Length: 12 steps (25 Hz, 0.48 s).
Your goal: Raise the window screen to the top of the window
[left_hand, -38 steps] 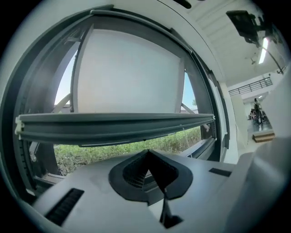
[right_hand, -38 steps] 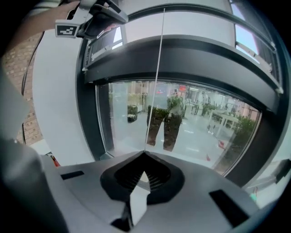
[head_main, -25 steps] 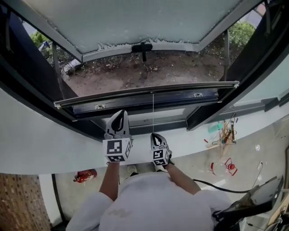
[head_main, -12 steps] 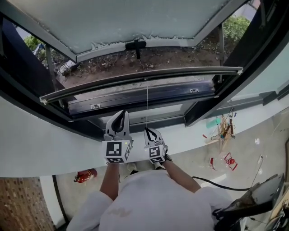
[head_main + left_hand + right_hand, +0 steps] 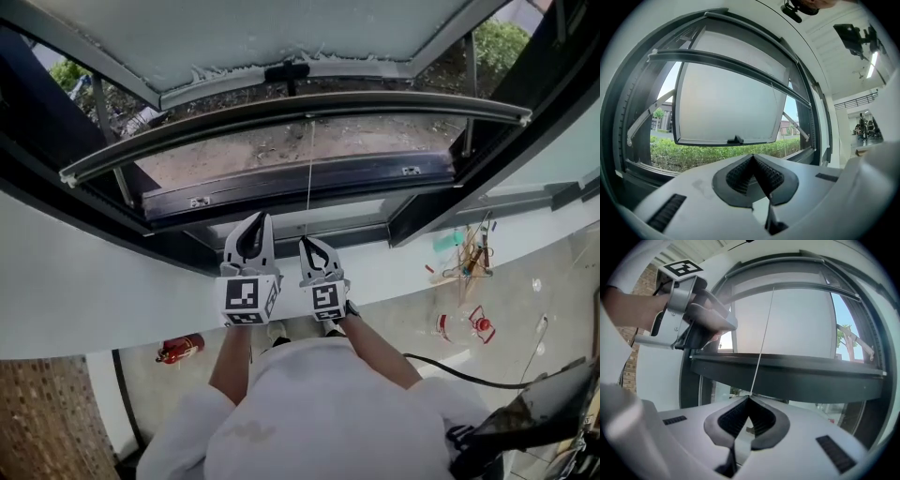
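The window screen's grey bottom bar (image 5: 309, 105) hangs across the open window, well above the dark lower frame (image 5: 300, 183). A thin white pull cord (image 5: 309, 178) runs from the bar's middle down to my right gripper (image 5: 307, 244), which is shut on the cord. In the right gripper view the cord (image 5: 761, 338) rises from the closed jaws (image 5: 749, 398) up to the bar (image 5: 811, 288). My left gripper (image 5: 258, 220) is beside the right one, shut and holding nothing. Its jaws (image 5: 753, 157) point level at the window, with the bar (image 5: 726, 65) above them.
The glass sash (image 5: 281, 33) is swung outward, its black handle (image 5: 289, 70) at the bottom edge. A white sill (image 5: 112, 281) curves below the frame. On the floor lie a red fire extinguisher (image 5: 178, 349), tools (image 5: 464, 272) and a black cable (image 5: 450, 375).
The screen bar has risen from just above the lower frame to well up the opening. My right gripper has lifted with the cord. The left gripper has barely moved.
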Tool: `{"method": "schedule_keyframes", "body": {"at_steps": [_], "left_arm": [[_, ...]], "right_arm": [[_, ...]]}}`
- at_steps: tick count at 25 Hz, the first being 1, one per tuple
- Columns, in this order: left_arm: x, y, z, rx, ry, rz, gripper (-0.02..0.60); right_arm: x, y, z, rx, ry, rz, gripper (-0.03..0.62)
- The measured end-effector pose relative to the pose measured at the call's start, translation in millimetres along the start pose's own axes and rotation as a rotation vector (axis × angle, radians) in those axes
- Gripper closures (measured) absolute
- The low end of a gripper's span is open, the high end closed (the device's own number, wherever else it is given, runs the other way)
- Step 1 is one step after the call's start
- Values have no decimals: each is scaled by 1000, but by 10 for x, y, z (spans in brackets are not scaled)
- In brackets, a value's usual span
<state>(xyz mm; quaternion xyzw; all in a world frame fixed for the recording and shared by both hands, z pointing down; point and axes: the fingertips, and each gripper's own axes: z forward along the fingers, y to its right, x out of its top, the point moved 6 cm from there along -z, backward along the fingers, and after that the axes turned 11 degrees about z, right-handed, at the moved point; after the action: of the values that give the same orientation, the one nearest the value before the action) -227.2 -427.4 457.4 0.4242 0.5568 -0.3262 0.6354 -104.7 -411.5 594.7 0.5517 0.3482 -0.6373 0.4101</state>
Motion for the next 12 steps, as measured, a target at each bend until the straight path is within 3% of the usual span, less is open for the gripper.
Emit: {"method": "schedule_keyframes", "body": {"at_steps": [12], "left_arm": [[-21,-34,-35,8,-10,7,580]], "right_arm": [[200,12,6,-9,80,41,592]]}}
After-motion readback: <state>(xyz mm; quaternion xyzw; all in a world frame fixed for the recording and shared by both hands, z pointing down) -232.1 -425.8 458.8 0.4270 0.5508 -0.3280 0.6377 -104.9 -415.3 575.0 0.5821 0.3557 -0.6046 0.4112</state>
